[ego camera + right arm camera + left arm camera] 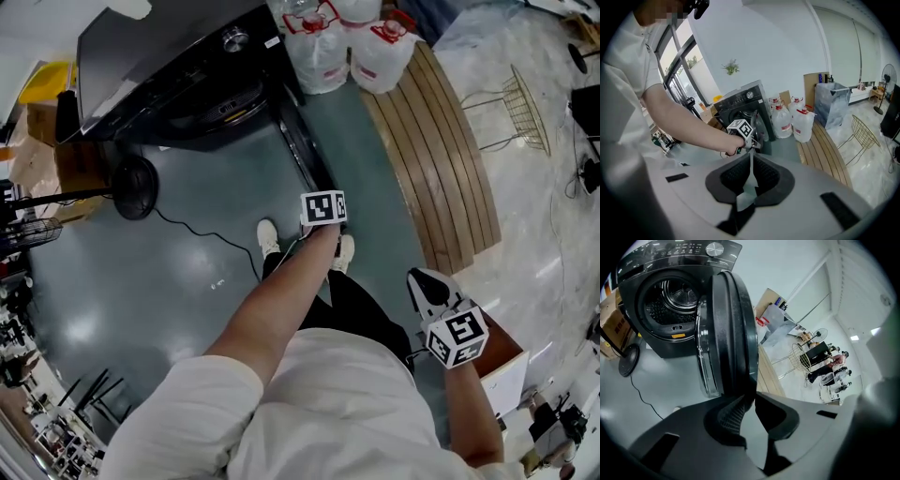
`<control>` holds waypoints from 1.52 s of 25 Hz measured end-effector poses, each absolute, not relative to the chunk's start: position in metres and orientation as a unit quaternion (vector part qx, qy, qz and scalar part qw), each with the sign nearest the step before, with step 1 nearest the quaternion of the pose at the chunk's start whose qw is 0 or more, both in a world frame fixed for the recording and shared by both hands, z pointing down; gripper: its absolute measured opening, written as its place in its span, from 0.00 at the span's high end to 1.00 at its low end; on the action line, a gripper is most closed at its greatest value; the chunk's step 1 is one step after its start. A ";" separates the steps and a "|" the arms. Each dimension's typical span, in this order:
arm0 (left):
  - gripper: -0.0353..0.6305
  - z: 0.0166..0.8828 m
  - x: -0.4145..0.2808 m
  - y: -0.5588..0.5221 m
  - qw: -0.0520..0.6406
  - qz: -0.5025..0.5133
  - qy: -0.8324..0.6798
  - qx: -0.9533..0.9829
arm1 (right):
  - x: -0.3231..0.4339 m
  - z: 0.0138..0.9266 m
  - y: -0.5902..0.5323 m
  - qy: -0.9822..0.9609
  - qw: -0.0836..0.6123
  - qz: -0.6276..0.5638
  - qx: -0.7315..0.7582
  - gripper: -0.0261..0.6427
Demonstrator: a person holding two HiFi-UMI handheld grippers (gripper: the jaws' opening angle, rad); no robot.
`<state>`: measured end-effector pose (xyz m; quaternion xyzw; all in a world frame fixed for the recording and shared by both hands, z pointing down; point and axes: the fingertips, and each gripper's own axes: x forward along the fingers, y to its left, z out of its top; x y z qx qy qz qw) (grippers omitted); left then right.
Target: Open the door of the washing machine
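Observation:
The black front-loading washing machine (169,66) stands at the top of the head view, and its round door (305,150) is swung wide, edge toward me. In the left gripper view the open drum (670,301) shows behind the door (731,333). My left gripper (749,399) is shut on the door's lower rim, which runs down between the two pads. From above, that gripper (317,217) sits at the door's outer edge. My right gripper (422,278) hangs off to the right, shut with nothing in it (751,157), and it looks toward the machine (740,105).
Large water bottles (347,47) stand right of the machine. A curved wooden bench (441,159) runs beside the door, with a wire basket (520,108) beyond it. A fan base (134,187) and its cable lie on the floor at left. The person's shoes (269,236) are just below the door.

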<state>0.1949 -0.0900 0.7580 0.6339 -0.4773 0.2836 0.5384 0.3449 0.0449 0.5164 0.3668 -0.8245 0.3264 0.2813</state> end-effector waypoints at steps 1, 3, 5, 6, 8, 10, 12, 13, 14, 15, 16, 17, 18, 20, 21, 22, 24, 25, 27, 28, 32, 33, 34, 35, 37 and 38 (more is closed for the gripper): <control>0.83 0.758 0.200 -0.093 0.539 0.282 -0.477 0.635 | 0.348 0.517 0.046 -0.823 0.281 0.329 0.368 0.92; 0.83 0.757 0.210 -0.098 0.538 0.278 -0.475 0.638 | 0.354 0.519 0.048 -0.821 0.281 0.332 0.370 0.92; 0.83 0.757 0.220 -0.102 0.536 0.276 -0.471 0.644 | 0.361 0.521 0.051 -0.818 0.282 0.336 0.373 0.92; 0.83 0.757 0.225 -0.104 0.534 0.277 -0.468 0.647 | 0.364 0.522 0.052 -0.817 0.282 0.337 0.374 0.92; 0.83 0.757 0.232 -0.108 0.532 0.278 -0.461 0.653 | 0.367 0.523 0.052 -0.816 0.281 0.339 0.375 0.92; 0.84 0.757 0.239 -0.111 0.532 0.277 -0.453 0.659 | 0.368 0.524 0.051 -0.816 0.280 0.340 0.374 0.92; 0.85 0.756 0.245 -0.115 0.531 0.277 -0.444 0.666 | 0.369 0.525 0.050 -0.817 0.280 0.339 0.373 0.92; 0.85 0.756 0.247 -0.117 0.529 0.277 -0.442 0.669 | 0.370 0.525 0.049 -0.817 0.280 0.339 0.372 0.92; 0.85 0.756 0.249 -0.118 0.527 0.277 -0.440 0.672 | 0.370 0.525 0.049 -0.818 0.280 0.338 0.372 0.92; 0.85 0.755 0.251 -0.119 0.526 0.277 -0.439 0.673 | 0.372 0.524 0.049 -0.818 0.280 0.338 0.372 0.92; 0.86 0.755 0.253 -0.120 0.526 0.278 -0.438 0.674 | 0.374 0.524 0.049 -0.817 0.280 0.339 0.372 0.92; 0.86 0.754 0.255 -0.120 0.525 0.278 -0.437 0.675 | 0.375 0.524 0.048 -0.817 0.280 0.339 0.373 0.92; 0.86 0.754 0.256 -0.121 0.524 0.278 -0.436 0.676 | 0.377 0.524 0.048 -0.817 0.280 0.339 0.373 0.91; 0.86 0.752 0.257 -0.122 0.522 0.279 -0.435 0.678 | 0.379 0.525 0.047 -0.817 0.280 0.339 0.374 0.91; 0.86 0.752 0.258 -0.122 0.522 0.279 -0.434 0.679 | 0.380 0.525 0.047 -0.817 0.280 0.338 0.374 0.91; 0.86 0.752 0.259 -0.122 0.522 0.279 -0.434 0.679 | 0.380 0.525 0.047 -0.817 0.281 0.337 0.374 0.91; 0.86 0.750 0.260 -0.121 0.521 0.279 -0.432 0.681 | 0.380 0.524 0.047 -0.818 0.281 0.336 0.372 0.91; 0.86 0.749 0.260 -0.121 0.520 0.278 -0.430 0.683 | 0.379 0.523 0.046 -0.819 0.280 0.335 0.372 0.91; 0.86 0.744 0.261 -0.120 0.517 0.275 -0.428 0.688 | 0.377 0.522 0.045 -0.822 0.279 0.332 0.370 0.91; 0.86 0.741 0.262 -0.120 0.516 0.271 -0.427 0.691 | 0.376 0.522 0.045 -0.823 0.279 0.330 0.368 0.91; 0.86 0.721 0.265 -0.121 0.512 0.250 -0.417 0.708 | 0.369 0.518 0.038 -0.832 0.276 0.319 0.359 0.91; 0.86 0.714 0.265 -0.121 0.508 0.246 -0.414 0.714 | 0.367 0.517 0.036 -0.835 0.275 0.316 0.356 0.91; 0.86 0.707 0.264 -0.121 0.502 0.243 -0.412 0.721 | 0.364 0.515 0.034 -0.838 0.273 0.312 0.353 0.91; 0.86 0.698 0.262 -0.120 0.495 0.240 -0.410 0.728 | 0.361 0.513 0.031 -0.841 0.272 0.308 0.351 0.91; 0.86 0.680 0.256 -0.119 0.477 0.231 -0.408 0.743 | 0.354 0.509 0.025 -0.848 0.268 0.300 0.344 0.92; 0.86 0.671 0.252 -0.118 0.468 0.227 -0.407 0.751 | 0.349 0.507 0.022 -0.852 0.265 0.295 0.341 0.92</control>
